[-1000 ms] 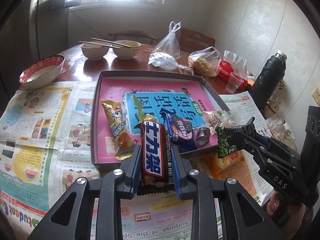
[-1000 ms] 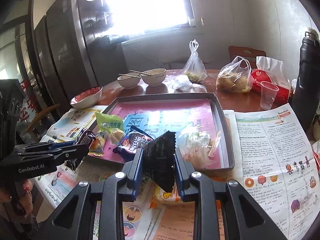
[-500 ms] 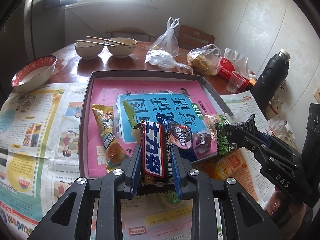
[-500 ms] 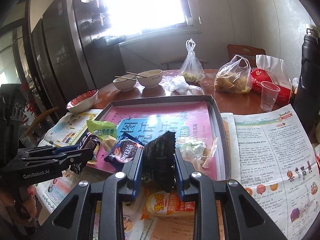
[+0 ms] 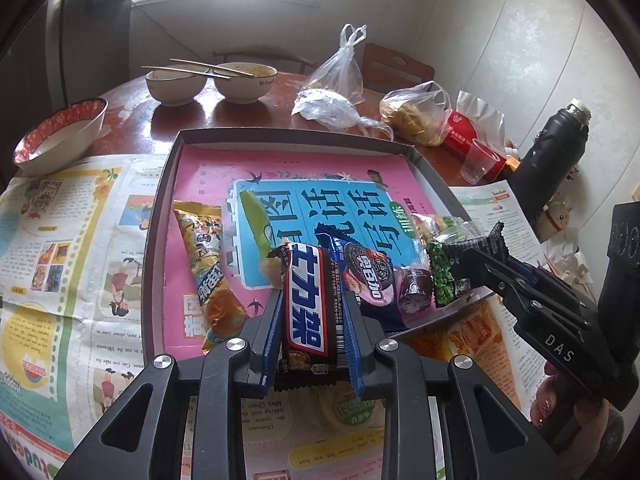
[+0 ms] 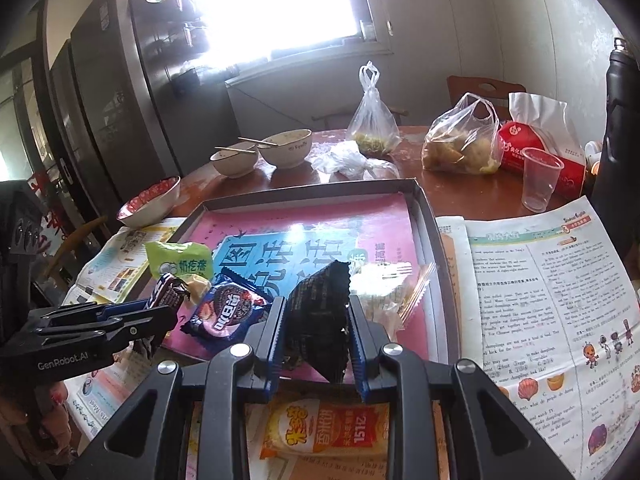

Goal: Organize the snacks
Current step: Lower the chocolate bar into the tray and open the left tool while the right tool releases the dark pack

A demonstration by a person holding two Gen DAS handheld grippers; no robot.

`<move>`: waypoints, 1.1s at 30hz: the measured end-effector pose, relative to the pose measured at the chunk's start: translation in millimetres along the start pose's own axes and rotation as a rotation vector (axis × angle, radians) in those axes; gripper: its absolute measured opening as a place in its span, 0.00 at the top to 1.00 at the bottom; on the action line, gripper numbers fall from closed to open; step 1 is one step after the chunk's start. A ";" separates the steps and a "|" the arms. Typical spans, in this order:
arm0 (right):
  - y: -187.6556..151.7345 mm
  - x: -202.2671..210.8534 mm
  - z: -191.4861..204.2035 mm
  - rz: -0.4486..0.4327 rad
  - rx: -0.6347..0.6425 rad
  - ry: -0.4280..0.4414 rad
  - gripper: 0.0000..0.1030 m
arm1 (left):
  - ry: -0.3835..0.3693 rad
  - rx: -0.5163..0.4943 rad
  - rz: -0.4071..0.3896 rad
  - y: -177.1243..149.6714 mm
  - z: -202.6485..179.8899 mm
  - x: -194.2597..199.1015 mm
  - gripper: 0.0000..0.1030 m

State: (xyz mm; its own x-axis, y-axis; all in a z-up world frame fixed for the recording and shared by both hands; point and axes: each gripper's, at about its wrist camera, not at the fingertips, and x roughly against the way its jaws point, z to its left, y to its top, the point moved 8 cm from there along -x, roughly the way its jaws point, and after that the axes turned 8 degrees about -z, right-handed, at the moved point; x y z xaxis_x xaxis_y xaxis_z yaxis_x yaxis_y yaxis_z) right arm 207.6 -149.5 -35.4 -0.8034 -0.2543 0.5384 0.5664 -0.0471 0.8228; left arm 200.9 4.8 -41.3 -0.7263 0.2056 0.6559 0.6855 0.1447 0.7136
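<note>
left gripper (image 5: 310, 312): mine, clamped on the Snickers bar (image 5: 307, 304), which sits over the near rim of the tray (image 5: 154, 248)
right gripper (image 6: 314, 322): squeezing a dark snack packet (image 6: 318, 316), also at the tray's near edge
only in left view: the packet's green pea side (image 5: 442, 276), plus a long orange snack bag (image 5: 208, 268) lying flat in the tray
only in right view: a green milk-candy bag (image 6: 178, 264) and an orange packet (image 6: 324, 424) on the newspaper (image 6: 560, 300) under my fingers
both views: Oreo pack (image 6: 224, 310) in the tray between my two grippers
open room: the far half of the tray is bare pink paper
hard to tell: the clear wrapper (image 6: 392, 292) by the tray's right wall; contents too glary to read
</note>
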 end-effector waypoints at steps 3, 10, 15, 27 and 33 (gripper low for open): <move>0.5 -2.7 -1.6 0.001 0.000 -0.004 0.72 | 0.001 0.002 0.002 0.0 0.3 -2.5 0.72; 1.8 -10.2 -8.3 0.002 0.003 -0.031 0.72 | 0.006 -0.003 0.003 2.2 -0.5 -8.1 0.72; 2.9 -14.4 -4.3 0.002 0.033 -0.041 0.72 | 0.007 -0.004 0.004 4.0 -0.3 -12.1 0.72; 5.4 -19.8 -4.8 0.001 0.028 -0.036 0.72 | 0.014 0.004 0.012 5.6 2.6 -19.2 0.72; 3.4 -16.6 -6.0 0.006 0.014 -0.021 0.72 | 0.020 0.008 0.019 3.8 3.7 -22.8 0.72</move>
State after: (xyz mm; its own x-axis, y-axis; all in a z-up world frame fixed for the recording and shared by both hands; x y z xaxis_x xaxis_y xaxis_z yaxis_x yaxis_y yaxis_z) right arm 224.0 -151.3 -42.7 -0.8035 -0.2346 0.5471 0.5689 -0.0324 0.8217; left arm 220.2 4.2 -54.5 -0.7139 0.1892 0.6742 0.6995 0.1488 0.6989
